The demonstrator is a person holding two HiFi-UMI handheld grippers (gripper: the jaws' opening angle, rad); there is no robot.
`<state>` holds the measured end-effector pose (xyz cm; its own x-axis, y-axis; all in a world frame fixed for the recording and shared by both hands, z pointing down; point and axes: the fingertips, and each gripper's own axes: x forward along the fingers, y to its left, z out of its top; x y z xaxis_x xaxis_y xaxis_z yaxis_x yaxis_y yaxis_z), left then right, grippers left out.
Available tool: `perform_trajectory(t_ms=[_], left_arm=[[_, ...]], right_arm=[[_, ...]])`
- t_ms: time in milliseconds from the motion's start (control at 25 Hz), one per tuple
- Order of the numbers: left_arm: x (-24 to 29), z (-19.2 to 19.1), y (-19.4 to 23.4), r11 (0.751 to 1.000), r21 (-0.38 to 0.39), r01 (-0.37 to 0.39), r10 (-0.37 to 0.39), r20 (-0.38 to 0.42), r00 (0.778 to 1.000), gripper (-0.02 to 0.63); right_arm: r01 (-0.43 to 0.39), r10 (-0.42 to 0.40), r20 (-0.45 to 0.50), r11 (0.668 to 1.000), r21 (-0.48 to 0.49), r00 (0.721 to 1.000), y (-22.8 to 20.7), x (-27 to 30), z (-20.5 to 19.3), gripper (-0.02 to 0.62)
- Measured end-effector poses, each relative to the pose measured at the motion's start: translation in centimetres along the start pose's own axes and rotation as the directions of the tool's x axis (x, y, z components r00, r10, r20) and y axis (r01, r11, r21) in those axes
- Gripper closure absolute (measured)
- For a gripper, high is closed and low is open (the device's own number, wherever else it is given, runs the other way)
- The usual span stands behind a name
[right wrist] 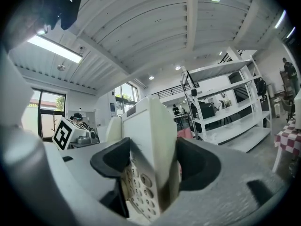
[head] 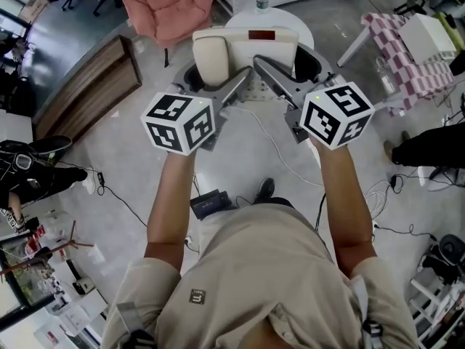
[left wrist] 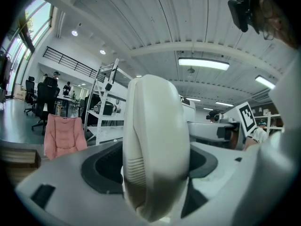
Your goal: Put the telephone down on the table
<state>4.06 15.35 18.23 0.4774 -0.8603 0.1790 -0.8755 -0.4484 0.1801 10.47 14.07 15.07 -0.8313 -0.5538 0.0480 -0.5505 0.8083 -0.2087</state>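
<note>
Holding the telephone (head: 243,49) aloft near the round white table (head: 280,19): left gripper (left wrist: 155,182) clamped on the handset (left wrist: 155,135), right gripper (right wrist: 150,192) on the keypad body (right wrist: 153,126). Likely trouble: lowering unevenly, shaking the handset loose.

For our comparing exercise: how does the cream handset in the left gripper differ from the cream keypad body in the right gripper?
The rounded cream plastic handset is smooth with a ribbed patch; the boxy cream plastic keypad body shows number buttons and a dark display strip. The left gripper clamps the handset; the right gripper clamps the keypad body. Both are cream and stand edge-on between jaws.
</note>
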Motion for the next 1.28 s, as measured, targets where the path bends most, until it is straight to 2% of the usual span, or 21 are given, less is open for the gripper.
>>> perform_trajectory(t_ms=[280, 480, 840, 1280], left_arm=[[2.7, 0.7, -1.7, 1.0, 0.012, -0.023, 0.023, 0.002, 1.0, 0.243], [4.6, 0.9, -1.7, 1.0, 0.026, -0.01, 0.01, -0.015, 1.0, 0.242], [9.3, 0.5, 0.8, 0.997, 0.012, 0.071, -0.07, -0.037, 0.997, 0.242], [15.8, 2.2, 5.0, 0.99, 0.013, 0.142, -0.141, -0.066, 0.988, 0.242]], right_arm=[[-0.025, 0.025, 0.018, 1.0, 0.004, 1.0, -3.0, -1.2, 1.0, 0.307], [-0.012, 0.011, 0.023, 1.0, 0.023, 1.0, -4.8, -1.2, 1.1, 0.307], [0.069, -0.069, 0.007, 0.997, 0.028, 0.998, -8.9, 1.3, 0.6, 0.307], [0.14, -0.14, -0.002, 0.989, 0.047, 0.99, -14.7, 6.0, 1.7, 0.307]])
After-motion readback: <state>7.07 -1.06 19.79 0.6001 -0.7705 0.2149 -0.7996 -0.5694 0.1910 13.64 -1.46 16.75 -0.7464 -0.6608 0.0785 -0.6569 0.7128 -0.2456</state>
